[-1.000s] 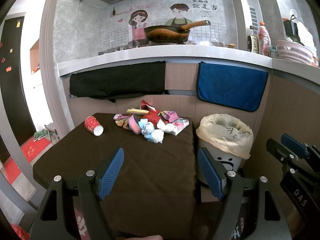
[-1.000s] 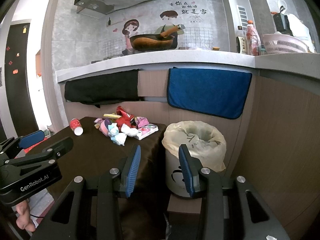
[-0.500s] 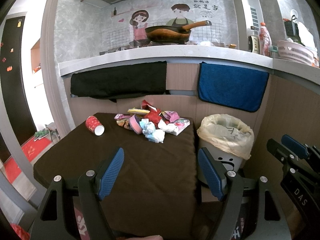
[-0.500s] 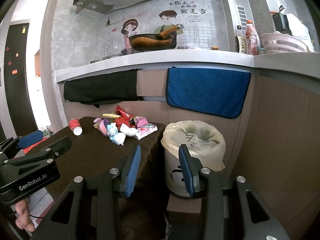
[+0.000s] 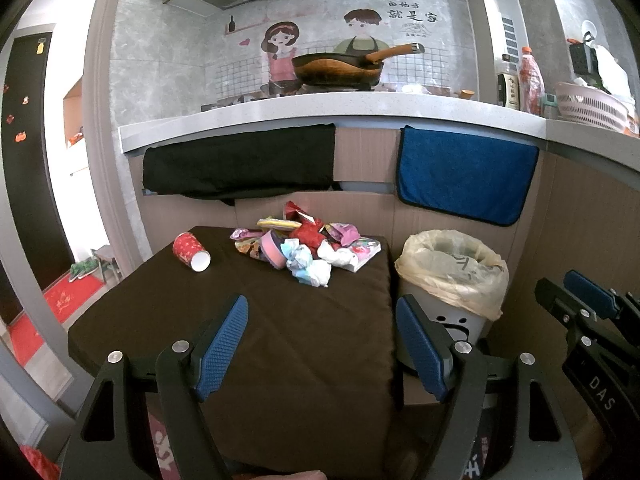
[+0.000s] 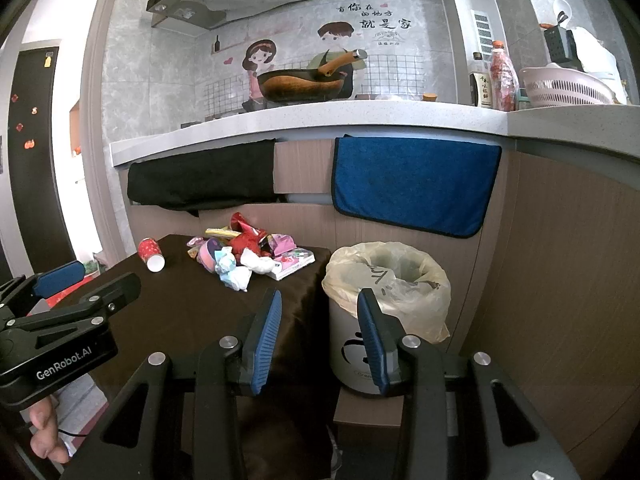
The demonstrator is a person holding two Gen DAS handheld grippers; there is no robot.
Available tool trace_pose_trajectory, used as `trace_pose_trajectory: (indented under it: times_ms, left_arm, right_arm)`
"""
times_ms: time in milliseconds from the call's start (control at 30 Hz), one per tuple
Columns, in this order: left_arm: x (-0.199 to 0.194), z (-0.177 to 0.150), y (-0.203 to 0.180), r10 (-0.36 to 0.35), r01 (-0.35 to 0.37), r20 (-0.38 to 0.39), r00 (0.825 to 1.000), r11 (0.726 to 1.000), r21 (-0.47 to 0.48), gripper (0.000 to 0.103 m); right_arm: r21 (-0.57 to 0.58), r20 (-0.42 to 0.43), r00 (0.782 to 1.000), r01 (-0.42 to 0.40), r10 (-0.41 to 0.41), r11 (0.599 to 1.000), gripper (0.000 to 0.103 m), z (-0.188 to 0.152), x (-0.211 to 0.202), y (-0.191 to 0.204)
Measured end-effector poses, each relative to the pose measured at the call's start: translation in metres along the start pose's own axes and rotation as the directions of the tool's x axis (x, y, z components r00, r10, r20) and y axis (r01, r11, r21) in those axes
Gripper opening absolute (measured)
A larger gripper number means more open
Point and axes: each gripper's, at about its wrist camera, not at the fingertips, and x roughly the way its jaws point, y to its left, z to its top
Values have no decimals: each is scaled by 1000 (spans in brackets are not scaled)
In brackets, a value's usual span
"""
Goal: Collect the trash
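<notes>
Both tongs are being shown as black angular frames with triangular cut-outs and silver round screw heads. The left tongs (image 5: 322, 342) are being fitted with blue ribbed pads (image 5: 222, 346), as are the right tongs (image 6: 318, 338). White "GenRobot.AI" lettering is being displayed at 9 o'clock in the right wrist view; "DAS" is being displayed at 4 o'clock in the left.

matt brown cloth tabletop (image 5: 256, 344) — crumpled paper trash (image 5: 308, 268) (glossy wrappers too).
</notes>
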Motion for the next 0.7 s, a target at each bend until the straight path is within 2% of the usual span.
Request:
trace_pose_trajectory:
  times_ms: [233, 700]
  left_arm:
    - [-3, 3, 12, 12, -12, 0, 1000, 1000, 0, 77]
    - [-3, 3, 13, 21, -21, -4, 1000, 1000, -1, 77]
  right_arm:
    - [0, 0, 1000, 0, 0, 1000, 37, 0, 0, 0]
    - [0, -4, 1000, -1, 1, 1000, 37, 0, -1, 1]
